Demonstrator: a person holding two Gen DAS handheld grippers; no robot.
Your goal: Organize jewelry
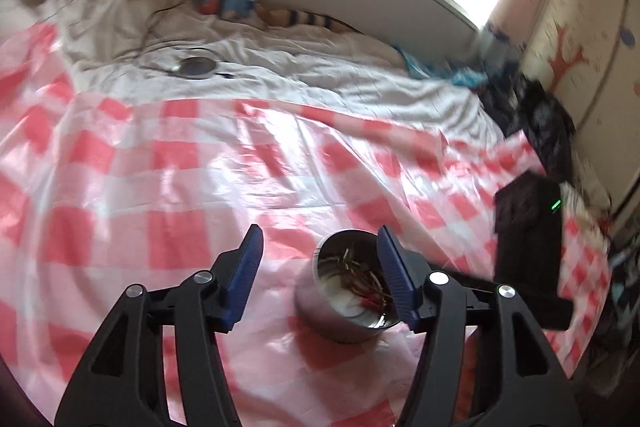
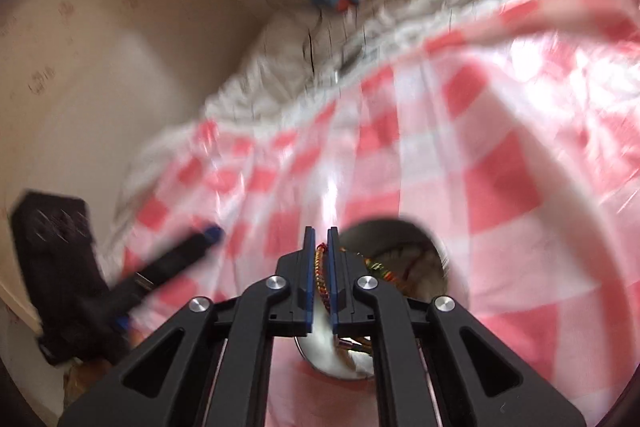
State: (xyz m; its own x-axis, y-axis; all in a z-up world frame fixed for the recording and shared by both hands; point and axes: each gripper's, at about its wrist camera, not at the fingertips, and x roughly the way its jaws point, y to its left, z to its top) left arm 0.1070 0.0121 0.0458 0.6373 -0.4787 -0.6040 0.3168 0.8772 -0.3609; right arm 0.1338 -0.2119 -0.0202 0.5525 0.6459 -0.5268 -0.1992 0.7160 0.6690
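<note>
A bed fills both views, its white sheet (image 1: 280,67) rumpled at the far side and a glossy pink-and-white checked cloth (image 1: 160,167) spread over the near part, wrinkled and shiny enough to look slippery under anything set on it. On that cloth, near the cameras, stands a small round metal tin (image 1: 340,307), open at the top, with a tangle of jewelry (image 1: 360,283) lying inside: thin gold-coloured pieces and red strands, too blurred to sort one from another. The left gripper (image 1: 320,267) hangs over the cloth with its jaws open and nothing between the pads; in its own view the tin sits low and right of centre, the right blue pad overlapping the tin's far rim, though whether it touches I cannot tell. The right gripper (image 2: 321,269) is over the tin's left edge with its jaws closed to a narrow gap on a braided bracelet (image 2: 321,275), a woven band of red, yellow and dark threads that runs down between the pads, with more multicoloured cord trailing right towards the tin's mouth. The band should be light and limp, so it will drape and swing rather than hold a shape, and it may snag the other pieces and drag them out. A pinch across the flat of the braid, as here, looks sound. The tin is light too and may slide or tip on the slick cloth, so bracing its wall with the free gripper seems wise.
</note>
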